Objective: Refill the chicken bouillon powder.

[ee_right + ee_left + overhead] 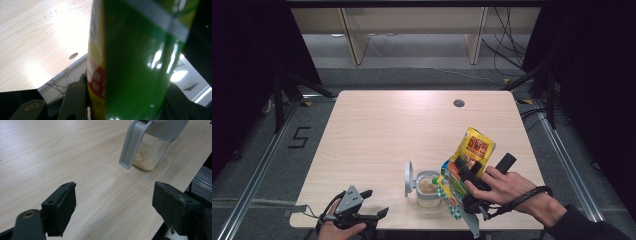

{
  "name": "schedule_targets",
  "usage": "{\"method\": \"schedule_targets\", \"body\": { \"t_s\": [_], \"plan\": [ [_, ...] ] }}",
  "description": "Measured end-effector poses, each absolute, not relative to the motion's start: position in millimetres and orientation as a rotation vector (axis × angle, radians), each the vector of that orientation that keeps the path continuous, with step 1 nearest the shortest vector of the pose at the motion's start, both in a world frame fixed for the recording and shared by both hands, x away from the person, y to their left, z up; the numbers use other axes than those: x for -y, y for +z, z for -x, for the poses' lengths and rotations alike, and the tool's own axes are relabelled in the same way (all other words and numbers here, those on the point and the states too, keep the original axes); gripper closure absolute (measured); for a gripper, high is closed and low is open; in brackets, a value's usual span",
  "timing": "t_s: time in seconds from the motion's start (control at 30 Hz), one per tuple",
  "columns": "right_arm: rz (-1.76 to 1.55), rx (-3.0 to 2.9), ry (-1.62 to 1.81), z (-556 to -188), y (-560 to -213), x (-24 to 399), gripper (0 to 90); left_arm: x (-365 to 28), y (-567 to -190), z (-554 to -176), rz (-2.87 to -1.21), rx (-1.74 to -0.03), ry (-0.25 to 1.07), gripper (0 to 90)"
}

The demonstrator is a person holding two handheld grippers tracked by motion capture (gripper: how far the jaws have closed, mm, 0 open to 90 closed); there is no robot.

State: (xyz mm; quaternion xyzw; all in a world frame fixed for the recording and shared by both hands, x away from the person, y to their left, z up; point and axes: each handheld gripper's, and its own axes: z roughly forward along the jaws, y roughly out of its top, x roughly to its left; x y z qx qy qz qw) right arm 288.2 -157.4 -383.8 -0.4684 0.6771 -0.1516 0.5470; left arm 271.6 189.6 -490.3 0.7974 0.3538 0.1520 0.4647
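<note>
High view: right gripper, closed on a yellow-and-green snack bag and holding it tilted above the near right part of the wooden table, the bag's lower end over the open glass jar. The bag carries a red-and-orange panel with print too small to read; a green-and-white checked strip shows at its lower end. The jar stands near the table's front edge, holding a pale crumbly filling, its grey hinged lid swung up on the left side.

Left gripper — at the front left corner of the table, jaws spread wide with nothing between them, well apart from the jar. A painted "5" marks the floor left of the table. A round cable hole sits near the far edge; the far and left parts of the tabletop lie bare, giving open room there.

Left gripper view: both black jaws stand wide over bare wood, with the jar and its hanging lid arm beyond them, close to the table's edge.

Right gripper view: the bag's glossy green face with a white band, and a yellow edge bearing red lettering — blurred, unreadable — sits clamped between the jaws.
</note>
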Motion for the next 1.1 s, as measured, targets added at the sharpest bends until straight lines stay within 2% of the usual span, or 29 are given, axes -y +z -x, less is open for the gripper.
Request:
{"method": "schedule_targets", "body": {
  "t_s": [1.1],
  "plan": [
    [1.094,-1.617,-0.341,-287.0,-385.5,161.1,60.5,-189.5,-490.2,-271.5,-1.957,-0.870,0.375,18.8]
  ]
}}
